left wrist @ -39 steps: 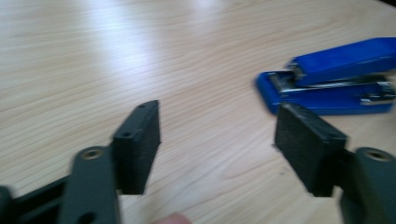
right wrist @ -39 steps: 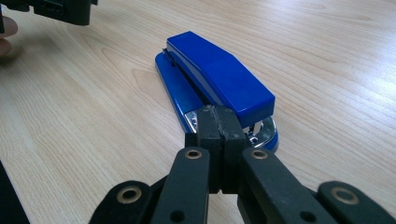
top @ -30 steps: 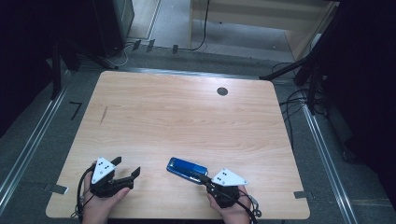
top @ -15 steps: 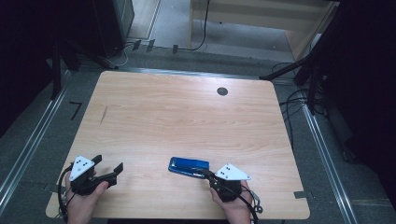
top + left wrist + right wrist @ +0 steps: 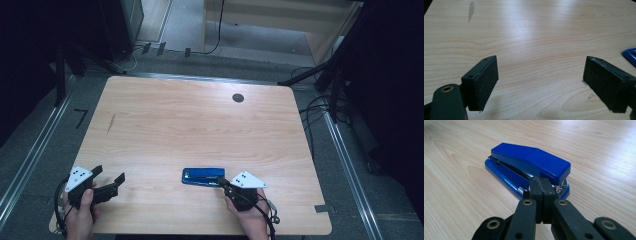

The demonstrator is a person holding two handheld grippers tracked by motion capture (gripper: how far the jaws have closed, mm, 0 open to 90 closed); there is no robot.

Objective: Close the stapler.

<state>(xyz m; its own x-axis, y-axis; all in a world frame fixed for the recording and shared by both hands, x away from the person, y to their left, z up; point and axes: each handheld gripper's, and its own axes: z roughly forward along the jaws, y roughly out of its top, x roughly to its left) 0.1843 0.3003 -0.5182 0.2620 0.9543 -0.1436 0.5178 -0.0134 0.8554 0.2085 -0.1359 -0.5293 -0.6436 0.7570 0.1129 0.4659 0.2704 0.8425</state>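
A blue stapler lies flat on a pale wooden table, low in the high view and a little right of centre, its long side running left to right. In the right gripper view the stapler sits at mid-frame, angled from upper left to lower right, its glossy top arm lowered over the base and a strip of bright metal showing at the near end.

The right gripper is at the stapler's right-hand end in the high view, held by a hand entering from the bottom edge. Its jaws are clenched together, pad against pad, and nothing is caught between them; seen from the right gripper view, the closed tips sit right against the stapler's near end, at the gap under its top arm. Whether they actually press on it cannot be told.

The left gripper is at the lower left of the high view, well apart from the stapler, in a hand near the table's front edge. Its jaws stand released and wide, having just been opening, with bare wood between the two black pads. A sliver of the stapler shows at the right edge of the left gripper view.

A small dark round disc lies in the tabletop toward the upper right.
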